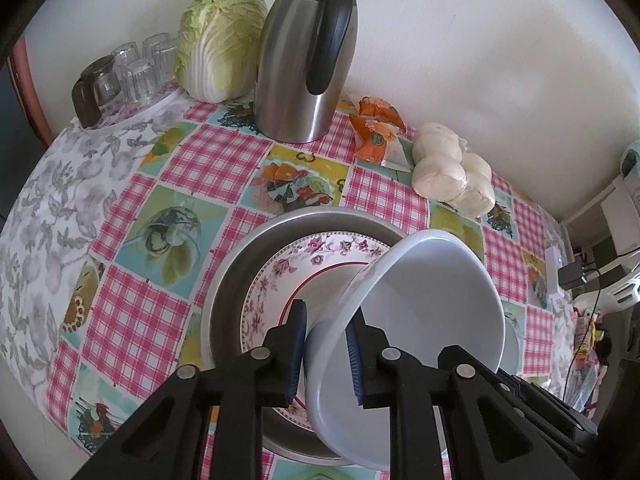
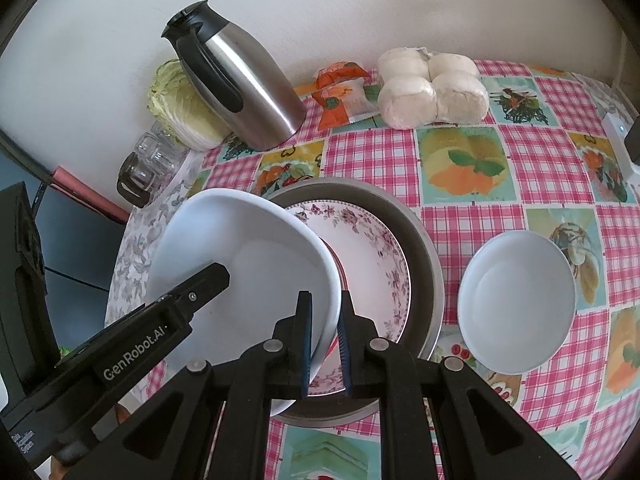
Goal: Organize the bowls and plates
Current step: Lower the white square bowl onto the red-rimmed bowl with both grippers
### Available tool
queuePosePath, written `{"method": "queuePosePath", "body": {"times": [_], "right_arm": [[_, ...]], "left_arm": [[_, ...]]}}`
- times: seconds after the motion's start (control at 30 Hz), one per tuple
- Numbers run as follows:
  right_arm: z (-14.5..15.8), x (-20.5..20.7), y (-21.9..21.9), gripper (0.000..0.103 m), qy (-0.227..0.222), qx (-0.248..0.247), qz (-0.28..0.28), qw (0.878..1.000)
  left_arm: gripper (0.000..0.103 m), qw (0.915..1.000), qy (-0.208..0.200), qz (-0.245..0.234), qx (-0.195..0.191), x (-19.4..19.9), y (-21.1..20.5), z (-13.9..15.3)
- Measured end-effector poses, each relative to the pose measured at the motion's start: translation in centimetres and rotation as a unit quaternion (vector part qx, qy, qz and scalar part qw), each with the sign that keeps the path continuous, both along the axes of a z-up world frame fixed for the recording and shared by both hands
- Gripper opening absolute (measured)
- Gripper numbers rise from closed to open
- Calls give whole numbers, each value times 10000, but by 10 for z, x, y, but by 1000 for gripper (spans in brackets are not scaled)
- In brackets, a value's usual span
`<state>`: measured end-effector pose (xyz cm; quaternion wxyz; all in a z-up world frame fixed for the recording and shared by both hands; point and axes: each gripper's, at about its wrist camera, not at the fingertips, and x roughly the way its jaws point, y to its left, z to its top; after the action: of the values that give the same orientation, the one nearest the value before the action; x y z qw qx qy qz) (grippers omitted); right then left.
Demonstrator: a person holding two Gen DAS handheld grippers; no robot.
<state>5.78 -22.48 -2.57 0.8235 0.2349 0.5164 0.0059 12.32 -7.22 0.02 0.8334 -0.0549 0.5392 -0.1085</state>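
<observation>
Both grippers clamp one large white bowl by opposite rims: left gripper on one edge, right gripper on the other. Bowl hangs tilted over a floral plate inside a metal pan, possibly touching the plate. Small white bowl sits beside the pan on the checked tablecloth.

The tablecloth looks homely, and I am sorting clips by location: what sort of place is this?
Most likely a home kitchen or dining table. A checked tablecloth carries everyday food and ware: a steel thermos jug, a napa cabbage, bagged steamed buns and upturned drinking glasses against a plain wall.
</observation>
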Motion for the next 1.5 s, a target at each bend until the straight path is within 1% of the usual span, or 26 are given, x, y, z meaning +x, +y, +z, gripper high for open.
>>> {"method": "queuePosePath", "body": {"times": [0.3, 0.6, 0.77, 0.97, 1.17, 1.23, 1.3, 1.37, 1.43, 1.5], "right_arm": [[-5, 3, -1, 14, 64, 9, -56, 10000], [-9, 6, -1, 15, 116, 28, -70, 9999], [-10, 7, 0, 16, 138, 7, -59, 9999], [-11, 8, 0, 17, 180, 4, -91, 9998], [-4, 7, -2, 17, 62, -8, -113, 9999], [-2, 6, -2, 18, 30, -9, -116, 9999], [1, 5, -3, 18, -5, -9, -119, 9999], [3, 4, -3, 18, -37, 21, -127, 9999], [4, 4, -5, 18, -68, 78, -142, 9998], [8, 3, -6, 19, -117, 75, -144, 9998]], "left_arm": [[21, 10000, 62, -7, 36, 2, 0, -5], [22, 10000, 24, 44, 31, 3, 2, -3], [24, 10000, -3, 84, 23, 3, 5, -1], [25, 9999, -5, 151, 35, 3, 7, -1], [25, 9998, -101, 145, -81, 1, 9, 8], [25, 9997, -125, 111, -188, 0, 9, 12], [25, 9996, -176, 104, -175, -1, 8, 16], [28, 9996, -214, 105, -151, -2, 8, 19], [38, 9994, -274, 117, -158, -2, 9, 24], [41, 9992, -346, 163, -117, -3, 11, 28]]}}
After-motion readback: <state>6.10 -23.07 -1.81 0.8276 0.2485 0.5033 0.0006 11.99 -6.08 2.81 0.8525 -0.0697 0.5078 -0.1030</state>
